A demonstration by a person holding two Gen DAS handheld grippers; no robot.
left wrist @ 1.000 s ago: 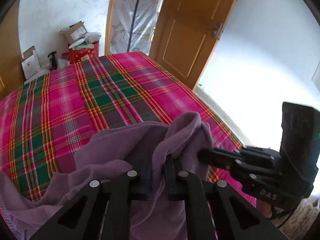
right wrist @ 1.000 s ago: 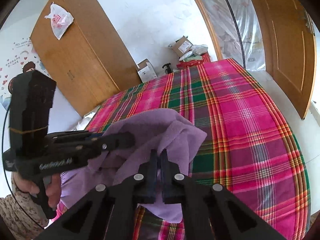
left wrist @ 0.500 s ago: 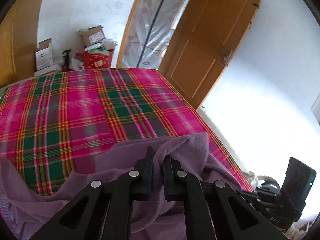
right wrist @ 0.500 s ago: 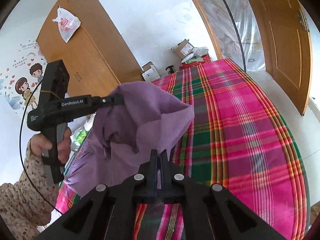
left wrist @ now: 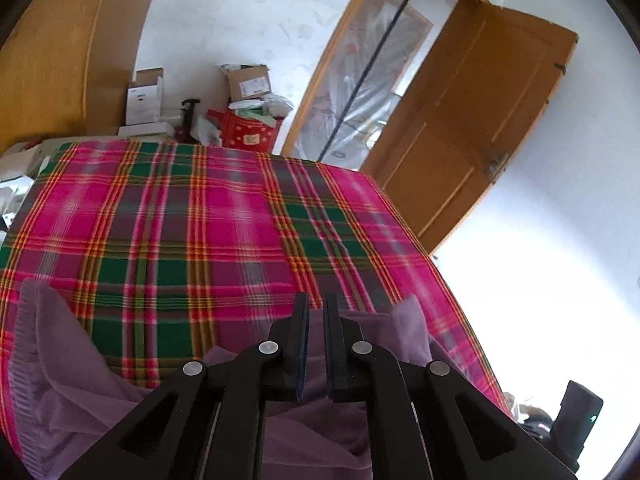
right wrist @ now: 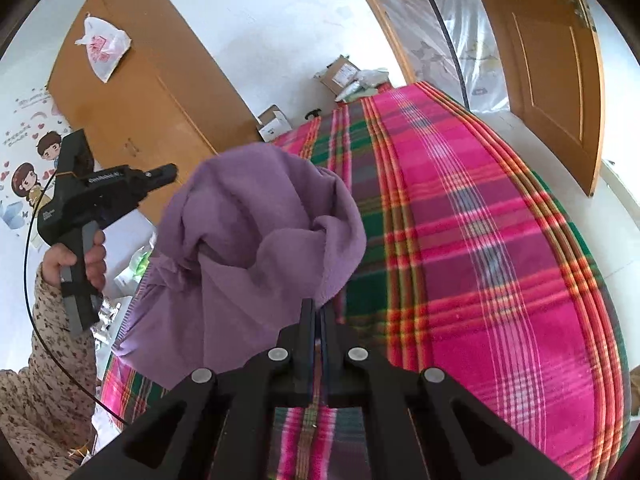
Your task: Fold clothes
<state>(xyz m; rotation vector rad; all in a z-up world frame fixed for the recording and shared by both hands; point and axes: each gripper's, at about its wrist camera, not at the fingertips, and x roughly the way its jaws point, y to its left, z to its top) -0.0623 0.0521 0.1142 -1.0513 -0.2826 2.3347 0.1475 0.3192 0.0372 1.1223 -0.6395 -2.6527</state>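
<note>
A purple fleece garment (right wrist: 248, 240) hangs bunched above the pink plaid bed (right wrist: 480, 260). My right gripper (right wrist: 316, 308) is shut on its lower edge. Held by a hand (right wrist: 76, 256) at the far left, my left gripper (right wrist: 168, 170) has its tips right at the garment's upper left edge. In the left wrist view my left gripper (left wrist: 316, 304) is shut, with purple cloth showing low between its fingers. The garment (left wrist: 72, 380) sags beneath it and to its left over the bed (left wrist: 180, 232). The right gripper's handle (left wrist: 578, 410) shows at the bottom right.
A wooden wardrobe (right wrist: 140, 100) stands left of the bed with a plastic bag (right wrist: 102, 46) on top. Cardboard boxes (left wrist: 248, 84) and a red bag (left wrist: 250, 132) sit past the bed's far end. An open wooden door (left wrist: 472, 120) is at the right.
The two grippers have drawn apart and the garment has been lifted and stretched between them. The left view has rolled, with more bed and less cloth in front of its fingers.
</note>
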